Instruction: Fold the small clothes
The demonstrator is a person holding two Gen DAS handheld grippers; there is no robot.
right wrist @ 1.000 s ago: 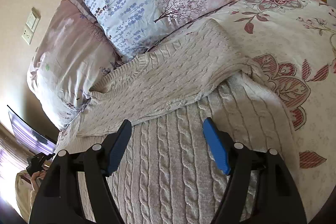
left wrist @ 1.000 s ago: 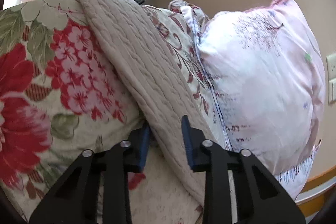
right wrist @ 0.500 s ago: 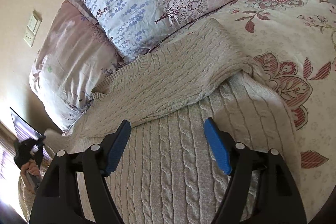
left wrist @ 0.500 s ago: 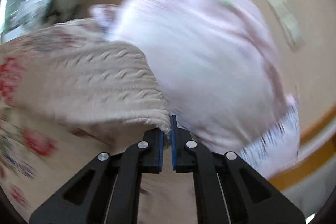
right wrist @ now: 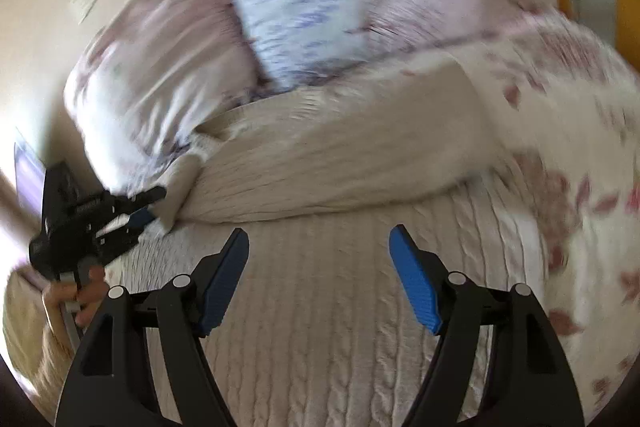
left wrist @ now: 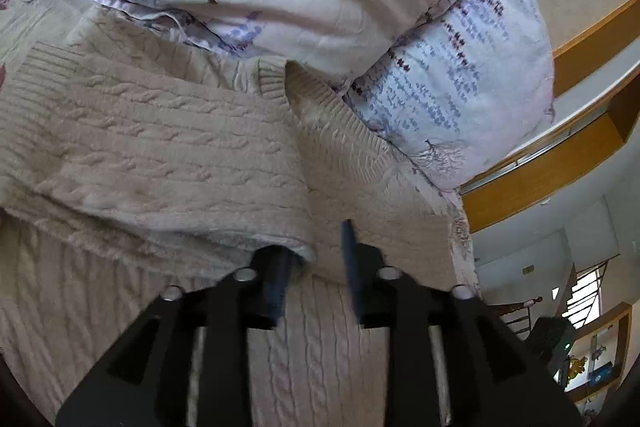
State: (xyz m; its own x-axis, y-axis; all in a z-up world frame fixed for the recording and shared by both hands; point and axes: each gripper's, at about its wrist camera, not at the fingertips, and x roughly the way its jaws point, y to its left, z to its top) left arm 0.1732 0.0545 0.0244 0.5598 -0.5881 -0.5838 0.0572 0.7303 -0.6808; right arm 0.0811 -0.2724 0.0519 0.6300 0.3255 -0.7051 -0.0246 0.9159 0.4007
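Left wrist view: left gripper [left wrist: 316,263] has just been opening, sleeve [left wrist: 160,163] released ahead.
Right gripper [right wrist: 320,279]: wide, empty.
Left: body folds.

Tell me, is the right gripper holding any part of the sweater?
No: the right gripper hangs wide open above the cream cable-knit sweater, with nothing between its blue pads.

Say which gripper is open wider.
The right gripper, pads far apart above the sweater; the left gripper has just been opening, sleeve edge between its jaws.
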